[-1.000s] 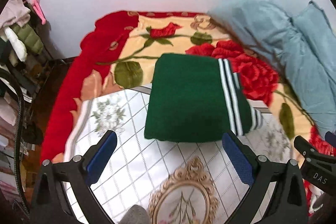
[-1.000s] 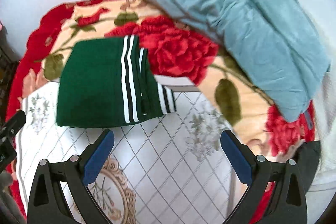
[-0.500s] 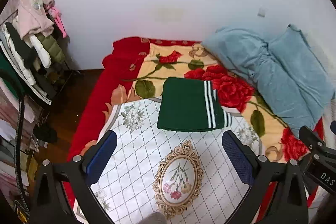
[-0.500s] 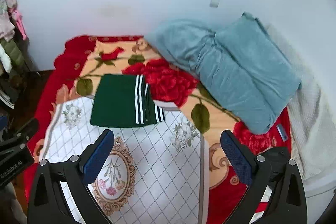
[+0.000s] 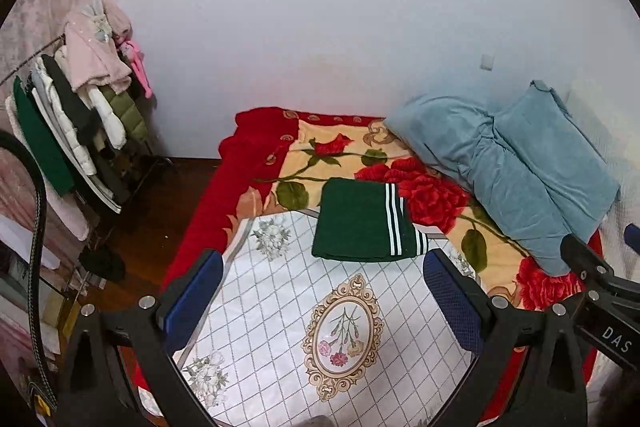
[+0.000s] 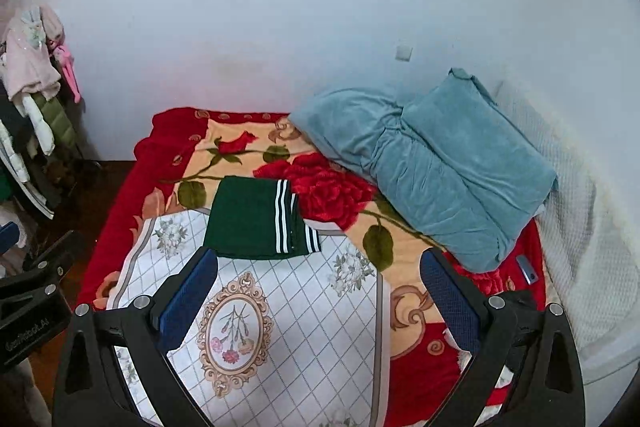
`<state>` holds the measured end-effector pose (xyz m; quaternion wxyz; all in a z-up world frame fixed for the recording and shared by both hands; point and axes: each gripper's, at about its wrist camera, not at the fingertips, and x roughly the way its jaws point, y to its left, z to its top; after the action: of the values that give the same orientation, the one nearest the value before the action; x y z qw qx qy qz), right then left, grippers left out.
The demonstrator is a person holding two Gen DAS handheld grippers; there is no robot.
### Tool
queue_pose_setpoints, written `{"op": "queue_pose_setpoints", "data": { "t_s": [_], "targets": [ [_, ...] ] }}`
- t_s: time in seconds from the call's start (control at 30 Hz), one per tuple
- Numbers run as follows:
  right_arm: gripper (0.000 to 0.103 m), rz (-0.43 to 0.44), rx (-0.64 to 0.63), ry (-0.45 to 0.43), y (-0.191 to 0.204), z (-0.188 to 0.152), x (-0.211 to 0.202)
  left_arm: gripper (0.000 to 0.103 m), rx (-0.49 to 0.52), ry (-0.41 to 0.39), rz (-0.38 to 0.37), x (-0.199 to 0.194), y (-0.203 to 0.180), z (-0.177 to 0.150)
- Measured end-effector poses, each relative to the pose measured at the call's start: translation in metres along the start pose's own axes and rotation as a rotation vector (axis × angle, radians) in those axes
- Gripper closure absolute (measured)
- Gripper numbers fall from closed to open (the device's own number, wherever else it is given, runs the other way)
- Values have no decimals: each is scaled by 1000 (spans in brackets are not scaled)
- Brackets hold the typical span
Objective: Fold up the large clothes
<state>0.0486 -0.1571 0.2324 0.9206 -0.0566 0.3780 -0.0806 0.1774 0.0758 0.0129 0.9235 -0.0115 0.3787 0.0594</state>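
A dark green garment with white stripes lies folded into a neat rectangle on the bed, straddling the far edge of a white diamond-patterned mat. My left gripper hangs well back from and above it, wide open, with nothing between its blue pads. Off to the right, my right gripper is likewise open and empty, also far short of the garment. Each gripper's body shows at the edge of the other's view.
The bed carries a red rose-print blanket. A folded teal quilt lies at the right by the wall. A clothes rack with hanging coats stands on the dark floor at the left.
Both grippers have pulled back and up from the folded green garment, which now looks much smaller and farther. The garment has not moved. More of the room and wall shows.
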Motion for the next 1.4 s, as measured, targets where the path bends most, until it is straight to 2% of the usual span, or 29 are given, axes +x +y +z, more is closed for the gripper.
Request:
{"op": "queue_pose_setpoints", "data": {
  "t_s": [0.13, 0.37, 1.4],
  "targets": [
    [0, -20, -17, -29, -1, -1, -20, 1, -7, -29, 8, -18, 1, -3],
    [0, -5, -13, -50, -7, -6, -39, 1, -23, -55, 8, -34, 2, -9],
    [0, 30, -7, -42, -14, -4, -33, 1, 7, -65, 1, -48, 0, -9]
  ]
}}
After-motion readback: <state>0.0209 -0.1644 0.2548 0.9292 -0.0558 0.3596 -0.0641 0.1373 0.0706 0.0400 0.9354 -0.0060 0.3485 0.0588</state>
